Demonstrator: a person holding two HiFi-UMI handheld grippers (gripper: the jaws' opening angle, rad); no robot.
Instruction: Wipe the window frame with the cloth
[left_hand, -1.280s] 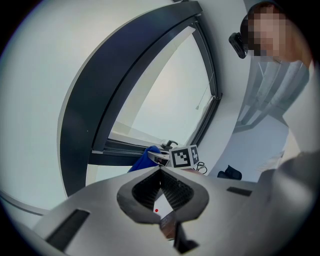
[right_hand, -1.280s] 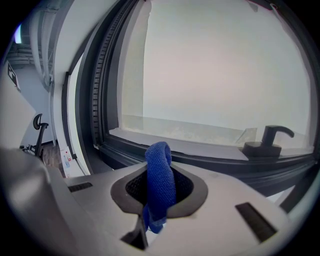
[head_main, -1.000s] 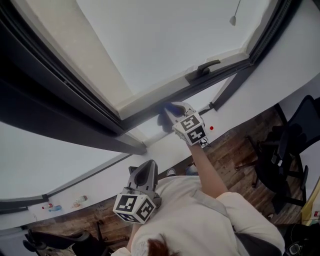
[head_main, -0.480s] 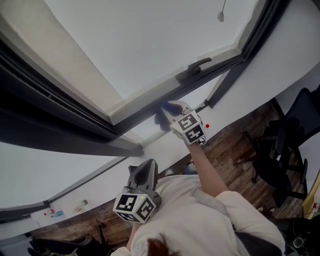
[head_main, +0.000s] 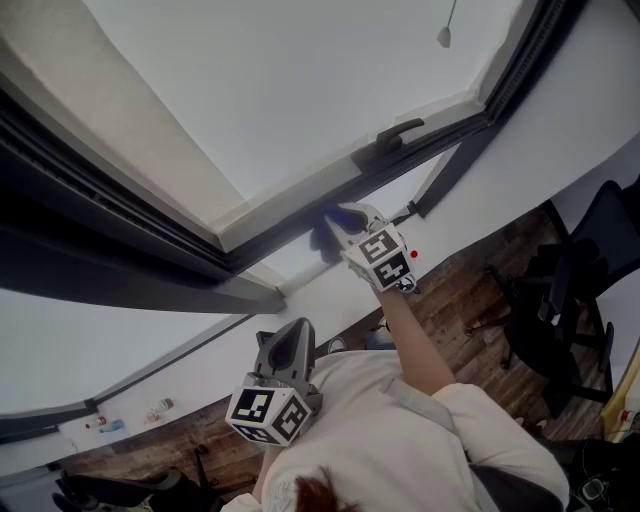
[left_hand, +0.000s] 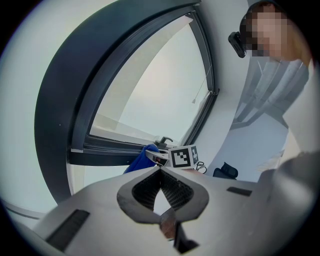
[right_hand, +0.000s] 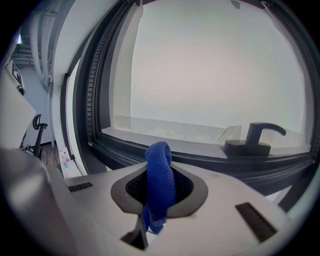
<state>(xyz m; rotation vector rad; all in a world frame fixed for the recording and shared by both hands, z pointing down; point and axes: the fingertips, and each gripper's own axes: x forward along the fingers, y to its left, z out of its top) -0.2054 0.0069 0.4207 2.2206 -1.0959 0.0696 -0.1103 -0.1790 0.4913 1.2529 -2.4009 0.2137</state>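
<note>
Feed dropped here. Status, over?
Right gripper shut on cloth, up at window frame. Left gripper shut, empty, held back. Handle farther along frame.

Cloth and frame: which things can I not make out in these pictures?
Contact of cloth with frame: right gripper view, the cloth itself covers that spot.
Frame's far part: head view, cut off by the top edge.
Small items by the wall: head view, too small.
</note>
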